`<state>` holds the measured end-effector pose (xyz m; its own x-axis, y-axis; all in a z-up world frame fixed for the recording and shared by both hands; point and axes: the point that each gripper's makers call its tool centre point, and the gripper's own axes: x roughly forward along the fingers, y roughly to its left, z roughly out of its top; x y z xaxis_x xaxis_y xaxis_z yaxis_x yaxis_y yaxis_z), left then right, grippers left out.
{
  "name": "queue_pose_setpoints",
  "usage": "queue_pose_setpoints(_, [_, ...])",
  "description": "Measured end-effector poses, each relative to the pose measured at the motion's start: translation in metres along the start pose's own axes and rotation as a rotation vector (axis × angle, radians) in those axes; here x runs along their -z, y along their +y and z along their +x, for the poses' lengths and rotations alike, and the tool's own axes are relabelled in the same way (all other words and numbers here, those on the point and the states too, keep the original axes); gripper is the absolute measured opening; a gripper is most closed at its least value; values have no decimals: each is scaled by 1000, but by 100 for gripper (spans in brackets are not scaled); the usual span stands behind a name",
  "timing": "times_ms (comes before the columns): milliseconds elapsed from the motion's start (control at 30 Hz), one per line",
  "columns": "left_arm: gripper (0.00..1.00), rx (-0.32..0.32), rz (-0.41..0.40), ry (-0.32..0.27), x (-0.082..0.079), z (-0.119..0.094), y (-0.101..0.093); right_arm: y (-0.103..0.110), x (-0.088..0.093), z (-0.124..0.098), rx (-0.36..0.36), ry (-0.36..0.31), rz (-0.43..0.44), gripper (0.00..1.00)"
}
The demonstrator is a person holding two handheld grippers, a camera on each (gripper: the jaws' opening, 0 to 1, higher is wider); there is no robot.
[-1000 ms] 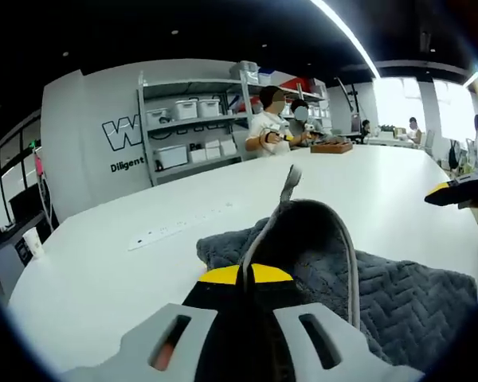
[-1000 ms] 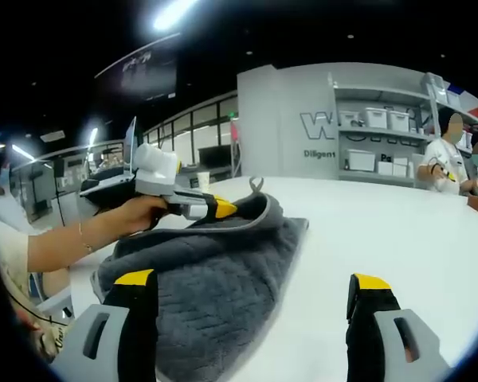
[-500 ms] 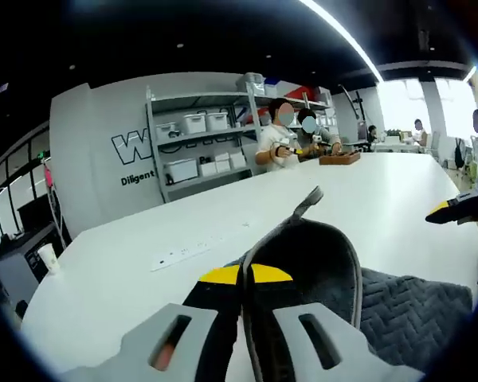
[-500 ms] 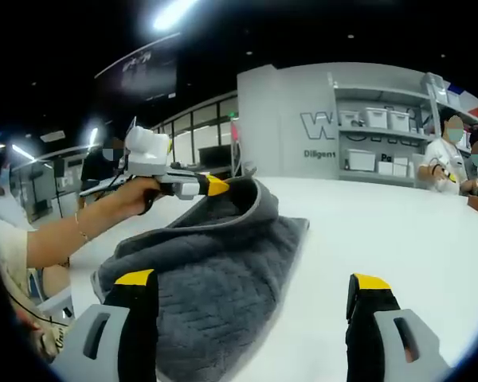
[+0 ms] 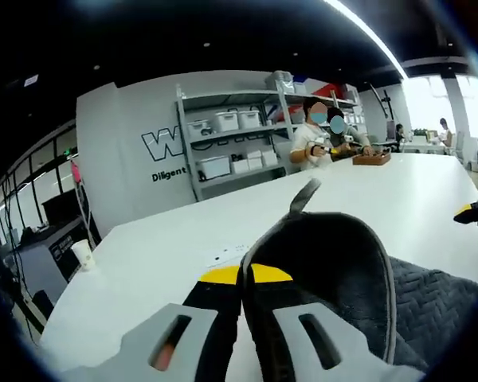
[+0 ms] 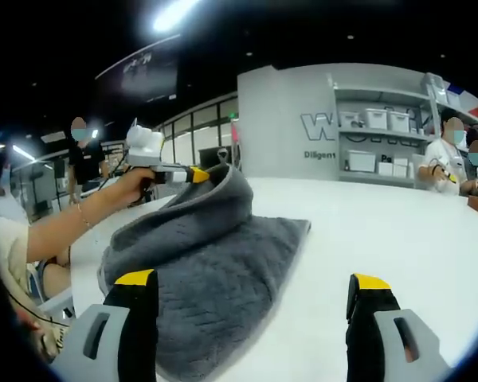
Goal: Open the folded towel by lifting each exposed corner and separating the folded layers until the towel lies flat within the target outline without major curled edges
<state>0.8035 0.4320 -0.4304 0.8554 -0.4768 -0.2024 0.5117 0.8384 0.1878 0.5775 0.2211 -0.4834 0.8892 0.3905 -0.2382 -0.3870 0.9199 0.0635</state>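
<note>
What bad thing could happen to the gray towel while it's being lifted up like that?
The left gripper pinches just one corner of the towel, so that corner might slip out and the layer flop back folded. Most of the towel rests on the white table, so pulling higher may drag the whole pile instead of opening it. The right gripper hangs open, holding nothing down, so the bottom layer could slide.

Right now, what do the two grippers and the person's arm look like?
Both grippers have light grey jaws with slotted bases, black fingers and yellow tips: left gripper, right gripper. Seen from the right gripper view, the left one carries a white box on top. The arm is bare, with a thin bracelet.
</note>
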Motion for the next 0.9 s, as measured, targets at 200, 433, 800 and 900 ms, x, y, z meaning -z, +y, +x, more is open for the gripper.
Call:
queue_pose_setpoints(200, [2, -54, -22, 43, 19, 8, 28, 1, 2, 1, -3, 7, -4, 98])
queue_pose_setpoints(433, [2, -91, -74, 99, 48, 13, 50, 2, 3, 1, -6, 10, -6, 98])
queue_pose_setpoints(800, [3, -142, -123, 196, 94, 8, 72, 6, 6, 3, -13, 23, -13, 99])
queue_pose_setpoints(900, [3, -148, -111, 218, 104, 8, 73, 7, 7, 5, -14, 29, -16, 99])
